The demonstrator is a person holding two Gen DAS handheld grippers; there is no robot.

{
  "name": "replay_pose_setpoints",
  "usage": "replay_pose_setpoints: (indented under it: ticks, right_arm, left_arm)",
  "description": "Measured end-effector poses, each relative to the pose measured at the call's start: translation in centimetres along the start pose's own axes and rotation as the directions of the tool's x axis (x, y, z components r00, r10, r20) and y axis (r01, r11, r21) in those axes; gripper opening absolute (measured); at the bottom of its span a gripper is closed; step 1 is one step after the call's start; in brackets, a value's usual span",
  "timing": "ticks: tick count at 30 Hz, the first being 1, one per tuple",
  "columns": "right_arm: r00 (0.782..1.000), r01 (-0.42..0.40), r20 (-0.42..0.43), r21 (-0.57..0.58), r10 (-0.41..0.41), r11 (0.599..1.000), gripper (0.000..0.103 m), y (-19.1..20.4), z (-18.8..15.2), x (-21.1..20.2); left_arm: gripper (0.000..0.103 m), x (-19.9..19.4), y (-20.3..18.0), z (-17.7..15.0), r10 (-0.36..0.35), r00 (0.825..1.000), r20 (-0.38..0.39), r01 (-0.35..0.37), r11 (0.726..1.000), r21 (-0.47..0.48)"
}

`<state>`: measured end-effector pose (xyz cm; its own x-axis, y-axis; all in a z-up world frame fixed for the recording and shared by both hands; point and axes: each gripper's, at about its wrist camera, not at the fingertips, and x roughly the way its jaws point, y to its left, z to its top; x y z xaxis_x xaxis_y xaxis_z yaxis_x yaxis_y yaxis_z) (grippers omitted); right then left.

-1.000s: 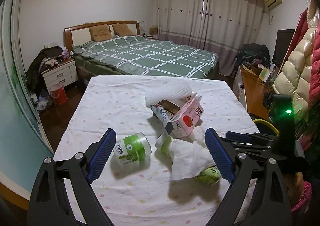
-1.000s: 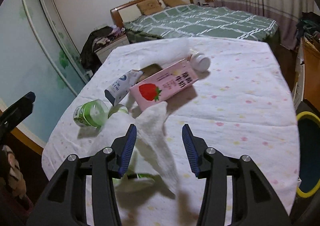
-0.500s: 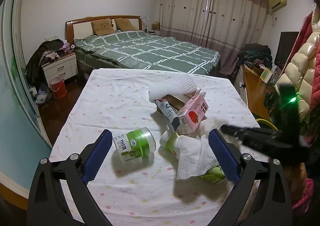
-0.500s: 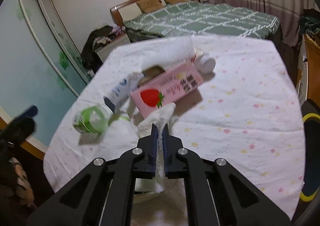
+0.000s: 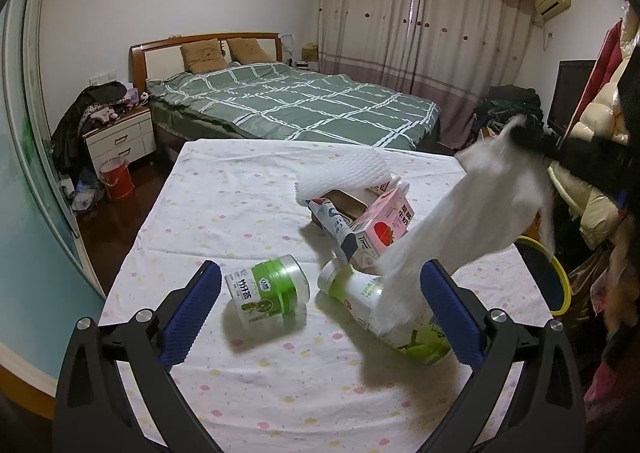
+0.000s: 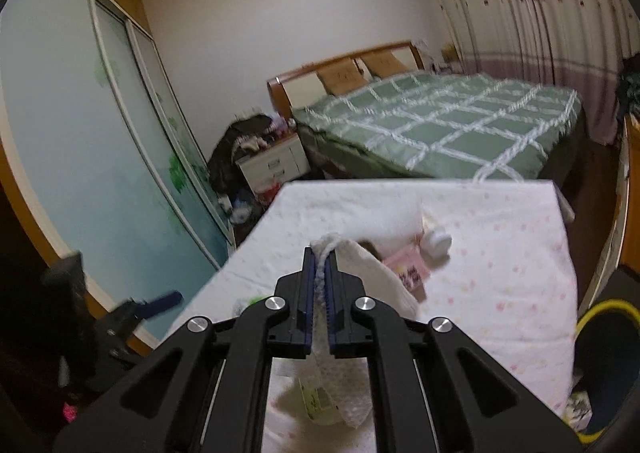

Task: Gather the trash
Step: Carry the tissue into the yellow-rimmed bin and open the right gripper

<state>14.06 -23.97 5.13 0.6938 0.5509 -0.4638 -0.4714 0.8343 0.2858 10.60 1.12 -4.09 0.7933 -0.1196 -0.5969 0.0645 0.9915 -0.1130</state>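
The right gripper is clamped on the white paper towel, its 2 blue pads pressed together on a bunched fold; a second ago those jaws stood apart over the towel as it lay on the table. The towel has since been lifted: in the left wrist view it now hangs stretched from the right gripper at the upper right down to its lower end, which rests on the green-and-white bottle. That bottle, mostly covered before, now shows most of its length, lying on its side. The left gripper hovers above the table with its jaws wide apart and nothing between the pads; they have just been opening a little further. The green jar lies on its side just left of the bottle, and the pink milk carton lies behind them, both where they were. The yellow-rimmed bin sits beside the table on the right.
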Motion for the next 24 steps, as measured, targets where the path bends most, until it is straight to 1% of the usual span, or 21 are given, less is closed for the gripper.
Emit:
replay_pose_setpoints:
  ticks: [2, 5, 9, 12, 16, 19, 21, 24]
  right_arm:
    - [0.999, 0.017, 0.03, -0.008, -0.017, 1.0, 0.005, 0.0, 0.7, -0.9]
    - [0.995, 0.069, 0.077, -0.009, -0.068, 0.998, 0.005, -0.8, 1.9, -2.8]
    - [0.98, 0.163, 0.112, 0.007, -0.162, 0.987, 0.005, -3.1, 2.3, -5.2]
    - [0.963, 0.242, 0.116, 0.038, -0.245, 0.97, 0.005, -5.6, 2.0, -6.7]
    - [0.931, 0.343, 0.102, 0.094, -0.351, 0.935, 0.005, -9.4, 1.2, -8.7]
    - [0.899, 0.418, 0.083, 0.131, -0.43, 0.899, 0.005, -12.3, 0.3, -10.0]
    - [0.874, 0.468, 0.068, 0.15, -0.481, 0.871, 0.005, -14.1, -0.3, -10.5]
    - [0.836, 0.537, 0.014, 0.185, -0.549, 0.823, 0.005, -17.3, -1.8, -10.8]
  left_arm:
    - [0.098, 0.0, 0.0, 0.0, -0.001, 1.0, -0.001, 0.001, 1.0, 0.001]
    - [0.098, 0.0, -0.1, -0.1, -0.006, 1.0, -0.007, 0.006, 1.0, 0.005]
    - [0.098, 0.3, -0.4, -0.2, -0.015, 1.0, -0.015, 0.015, 1.0, 0.007]
    - [0.098, 0.5, -0.8, -0.3, -0.022, 0.999, -0.023, 0.022, 1.0, 0.011]
    - [0.098, 1.0, -1.5, -0.3, -0.03, 0.999, -0.034, 0.031, 0.999, 0.027]
    - [0.098, 1.3, -2.2, -0.3, -0.036, 0.999, -0.041, 0.038, 0.999, 0.038]
    - [0.098, 1.5, -2.7, -0.2, -0.04, 0.998, -0.045, 0.042, 0.998, 0.047]
    - [0.098, 1.7, -3.3, -0.2, -0.046, 0.998, -0.049, 0.049, 0.997, 0.061]
